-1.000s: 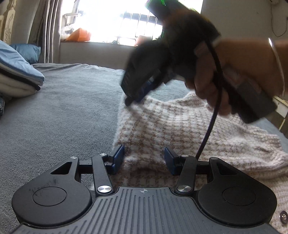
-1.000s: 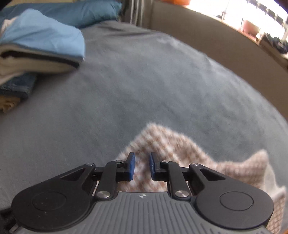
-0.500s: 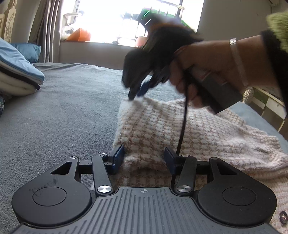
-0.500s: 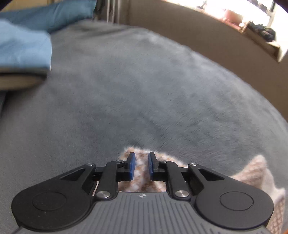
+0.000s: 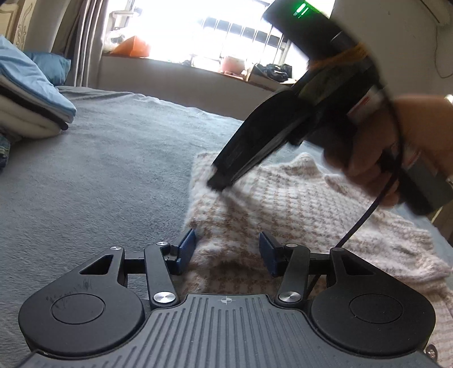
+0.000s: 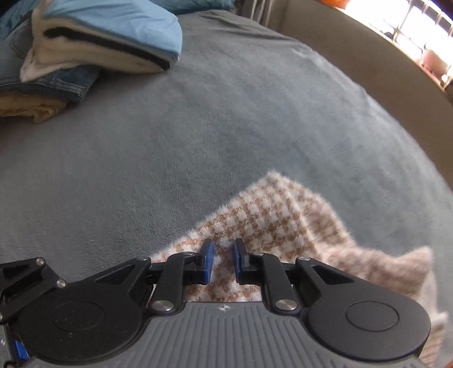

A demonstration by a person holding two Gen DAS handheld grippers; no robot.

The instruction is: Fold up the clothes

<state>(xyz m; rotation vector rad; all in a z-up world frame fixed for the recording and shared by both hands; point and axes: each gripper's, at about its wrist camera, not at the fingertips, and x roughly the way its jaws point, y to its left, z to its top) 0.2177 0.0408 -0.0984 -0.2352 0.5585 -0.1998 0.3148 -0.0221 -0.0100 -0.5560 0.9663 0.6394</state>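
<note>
While right gripper (image 6: 222,261) pinches sweater (image 6: 263,218), grey bed (image 6: 198,127)

A grey blanket (image 6: 226,119) covers the bed; cluttered sill (image 5: 198,61) beneath a bright window (image 5: 215,25).

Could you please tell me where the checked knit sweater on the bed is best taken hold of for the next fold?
Probably at the checked sweater's far corner, coming from above, jaws astride the hem. That corner lies flat on the grey bedspread with bare cover around it. The right gripper already points down there; the left gripper straddles the near edge.
</note>
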